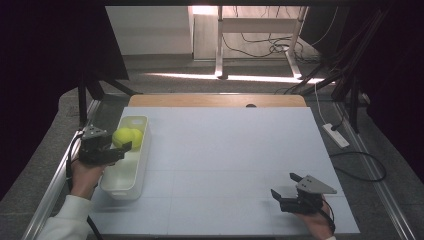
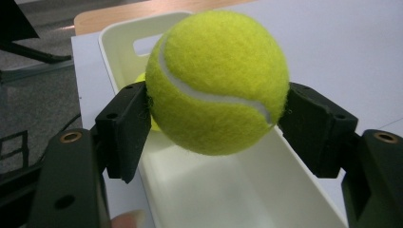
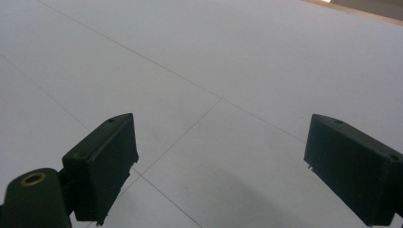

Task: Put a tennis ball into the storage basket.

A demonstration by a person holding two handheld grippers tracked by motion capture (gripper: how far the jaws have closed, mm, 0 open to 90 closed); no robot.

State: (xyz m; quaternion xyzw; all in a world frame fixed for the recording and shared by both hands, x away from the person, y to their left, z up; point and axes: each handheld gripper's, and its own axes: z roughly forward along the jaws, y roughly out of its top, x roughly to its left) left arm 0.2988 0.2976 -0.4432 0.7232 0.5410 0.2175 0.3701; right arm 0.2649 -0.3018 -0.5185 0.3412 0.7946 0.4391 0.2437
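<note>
Tennis ball (image 2: 216, 83) sits between the black jaws of your left tongs (image 1: 120, 145), which are closed tight on its two sides, so it hangs just above the white tray (image 2: 247, 190). A second yellow ball (image 1: 137, 137) lies inside the tray, at its far end, just behind the held one. The tray stands at the left edge of the pale surface (image 1: 225, 150). Your right tongs (image 1: 283, 189) rest well apart from the tray, on the near right part of the surface, with jaws wide open and nothing between them.
</note>
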